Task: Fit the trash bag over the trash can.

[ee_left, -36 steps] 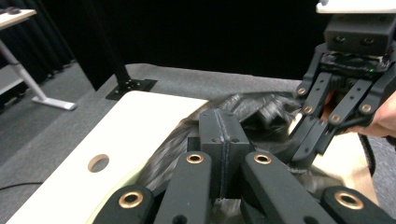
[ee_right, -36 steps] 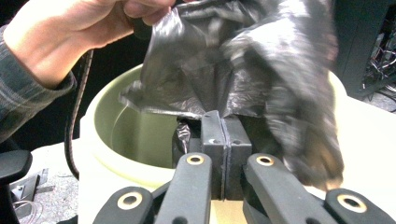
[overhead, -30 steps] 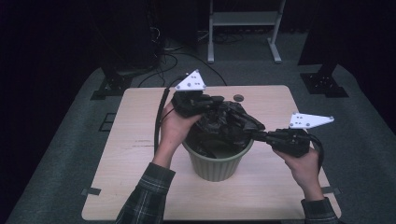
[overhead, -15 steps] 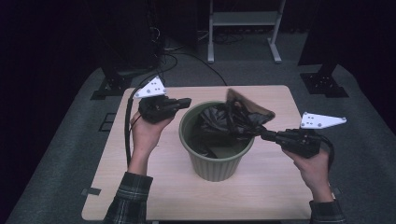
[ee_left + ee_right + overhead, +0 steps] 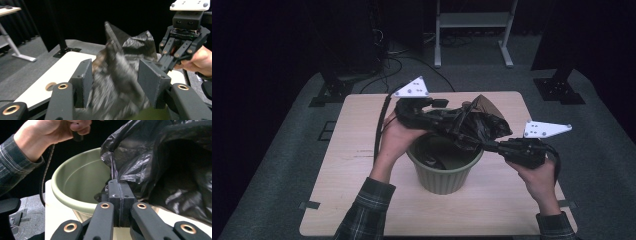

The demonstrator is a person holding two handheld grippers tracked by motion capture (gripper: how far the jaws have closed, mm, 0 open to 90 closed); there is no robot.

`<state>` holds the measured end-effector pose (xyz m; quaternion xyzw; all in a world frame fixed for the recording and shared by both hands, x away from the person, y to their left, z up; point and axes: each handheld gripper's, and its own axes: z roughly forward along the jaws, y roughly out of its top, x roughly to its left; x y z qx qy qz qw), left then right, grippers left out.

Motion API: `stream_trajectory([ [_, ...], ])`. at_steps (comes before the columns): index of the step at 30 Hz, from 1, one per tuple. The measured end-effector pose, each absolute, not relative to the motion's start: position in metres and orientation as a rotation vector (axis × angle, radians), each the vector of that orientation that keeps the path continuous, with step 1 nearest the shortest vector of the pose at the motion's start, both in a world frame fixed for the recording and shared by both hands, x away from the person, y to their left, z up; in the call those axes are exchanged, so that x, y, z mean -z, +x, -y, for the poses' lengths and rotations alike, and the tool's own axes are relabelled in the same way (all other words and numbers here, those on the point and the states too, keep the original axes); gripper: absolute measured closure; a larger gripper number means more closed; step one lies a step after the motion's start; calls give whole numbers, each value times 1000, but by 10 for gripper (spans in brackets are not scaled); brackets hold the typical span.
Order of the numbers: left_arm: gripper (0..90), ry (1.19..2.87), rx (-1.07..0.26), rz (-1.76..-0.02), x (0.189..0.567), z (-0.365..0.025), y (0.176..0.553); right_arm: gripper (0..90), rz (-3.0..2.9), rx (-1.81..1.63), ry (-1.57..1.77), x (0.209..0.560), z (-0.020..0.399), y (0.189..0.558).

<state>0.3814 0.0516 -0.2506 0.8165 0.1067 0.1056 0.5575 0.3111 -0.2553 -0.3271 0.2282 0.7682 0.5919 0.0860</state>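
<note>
A green plastic bin (image 5: 444, 175) (image 5: 75, 185) stands on the wooden table (image 5: 342, 165). A crumpled black plastic bag (image 5: 484, 122) (image 5: 140, 45) (image 5: 162, 157) hangs over the bin's far rim, partly inside it. My right gripper (image 5: 484, 145) (image 5: 119, 192) (image 5: 162, 63) is shut on the bag's lower edge at the bin's right rim. My left gripper (image 5: 457, 122) (image 5: 115, 77) reaches in from the left. Its jaws have just been opening and stand apart, with blurred bag film loose between the pads.
A round hole (image 5: 50, 86) sits in the tabletop near its far edge. Behind the table stand a white frame (image 5: 472, 30) and black stand bases (image 5: 332, 92) on grey carpet, with cables (image 5: 402, 55) on the floor.
Half a second ago the left gripper had pulled away to the bin's left; now it is back at the bag with its jaws apart. The right gripper has stayed in place, holding the bag.
</note>
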Motion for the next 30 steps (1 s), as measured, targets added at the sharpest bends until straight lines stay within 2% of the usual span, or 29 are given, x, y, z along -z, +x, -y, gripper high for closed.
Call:
stream_trajectory([
  [3,430,1939,-214,-238,253,-31,386,900,-2295,-1775,664,327,252,311],
  [5,470,1981,-219,-235,255,-19,389,900,-2305,-1775,652,327,251,310],
  [8,758,2052,-252,-230,260,-12,390,900,-2308,-1780,633,327,250,308],
  [9,847,2058,-256,-234,262,-13,390,854,-2301,-1784,631,327,251,308],
  [10,894,2054,-261,-241,263,-16,390,819,-2296,-1789,640,327,253,307],
  [15,895,2029,-264,-303,266,-40,392,709,-2233,-1832,675,323,264,306],
  [17,895,2023,-270,-308,266,-48,391,703,-2183,-1850,689,319,268,305],
  [20,896,2019,-277,-314,264,-58,388,664,-2124,-1843,701,314,269,303],
  [22,896,2010,-278,-314,263,-64,385,608,-2119,-1830,731,313,266,306],
  [24,895,2006,-278,-309,262,-68,382,600,-2115,-1807,748,314,260,310],
  [27,895,2003,-278,-309,261,-73,379,661,-2105,-1797,774,316,251,317],
  [30,895,2007,-281,-309,261,-79,379,860,-2100,-1807,779,316,244,323],
])
